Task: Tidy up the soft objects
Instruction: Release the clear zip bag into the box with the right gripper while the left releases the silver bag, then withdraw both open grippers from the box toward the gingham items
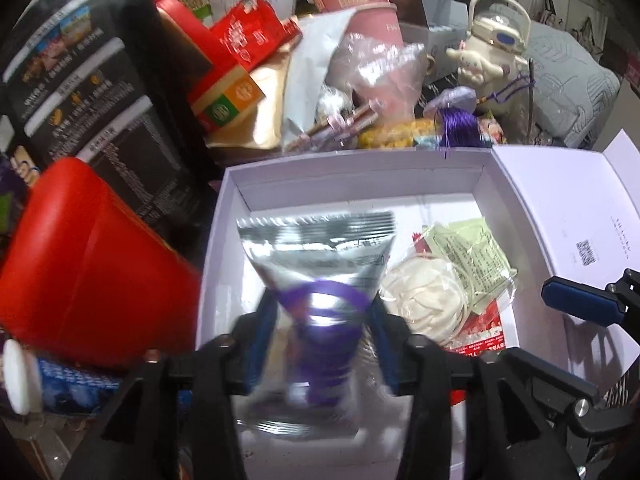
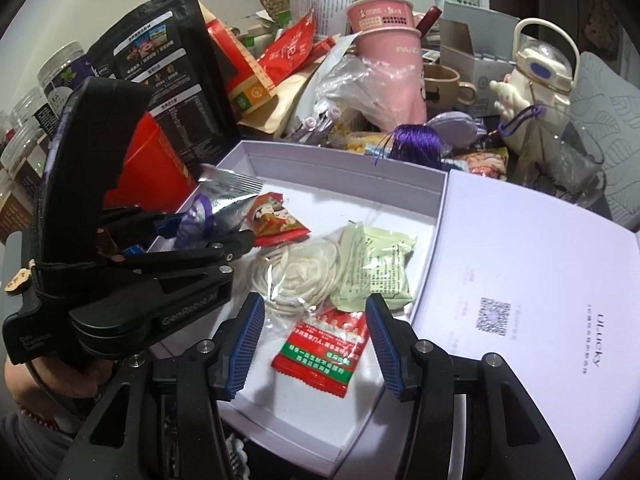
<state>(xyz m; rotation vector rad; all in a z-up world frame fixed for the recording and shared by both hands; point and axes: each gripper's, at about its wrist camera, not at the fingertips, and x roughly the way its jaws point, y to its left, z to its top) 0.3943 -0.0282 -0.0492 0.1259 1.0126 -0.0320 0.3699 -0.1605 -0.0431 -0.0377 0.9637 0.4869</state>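
Note:
A shallow white box (image 1: 360,168) lies open in front of me. A silver packet with purple print (image 1: 316,248) stands blurred between the fingers of my left gripper (image 1: 320,304), over the box's left side; the pads stand apart from it and do not pinch it. Inside the box are a white coiled item in clear wrap (image 2: 296,276), a pale green packet (image 2: 376,268), a small red snack packet (image 2: 276,220) and a red and green packet (image 2: 320,356). My right gripper (image 2: 315,312) is open just above the red and green packet, holding nothing.
The box's hinged lid (image 2: 520,280) lies flat to the right. A red container (image 1: 80,260) and a tall black bag (image 1: 100,100) crowd the left. Behind the box are stacked pink cups (image 2: 388,40), a purple thread spool (image 2: 416,140), a cream character bottle (image 2: 536,80) and mixed packaging.

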